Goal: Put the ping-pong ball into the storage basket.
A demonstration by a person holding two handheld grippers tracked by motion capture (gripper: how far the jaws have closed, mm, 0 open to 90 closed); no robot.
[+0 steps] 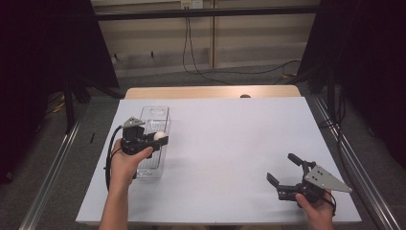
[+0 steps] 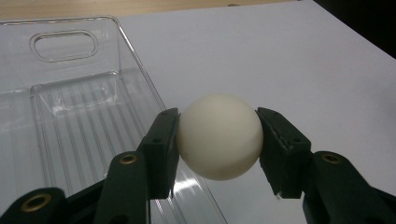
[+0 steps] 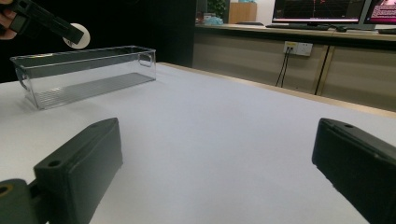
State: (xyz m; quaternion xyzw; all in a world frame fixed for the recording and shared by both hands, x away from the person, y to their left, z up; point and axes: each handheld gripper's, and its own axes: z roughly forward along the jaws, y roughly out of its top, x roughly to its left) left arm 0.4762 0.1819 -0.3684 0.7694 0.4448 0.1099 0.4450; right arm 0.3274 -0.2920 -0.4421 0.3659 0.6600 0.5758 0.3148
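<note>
Already the left gripper (image 2: 218,140) has its fingers (image 2: 161,151) clenched on the white ball (image 2: 218,136), held above the desk (image 1: 230,143) just over the clear bin's (image 2: 70,116) long wall. The bin's long axis runs away from the person, its open cavity lying to the ball's left. Well apart, the right gripper (image 1: 283,168) rests with fingers released.

The black jaws cover both sides of the white ball (image 2: 218,136) in the left gripper view. The clear box (image 2: 70,116) is cut off there by the left and bottom edges, and the left hand (image 1: 128,163) hides part of it in the high view.
</note>
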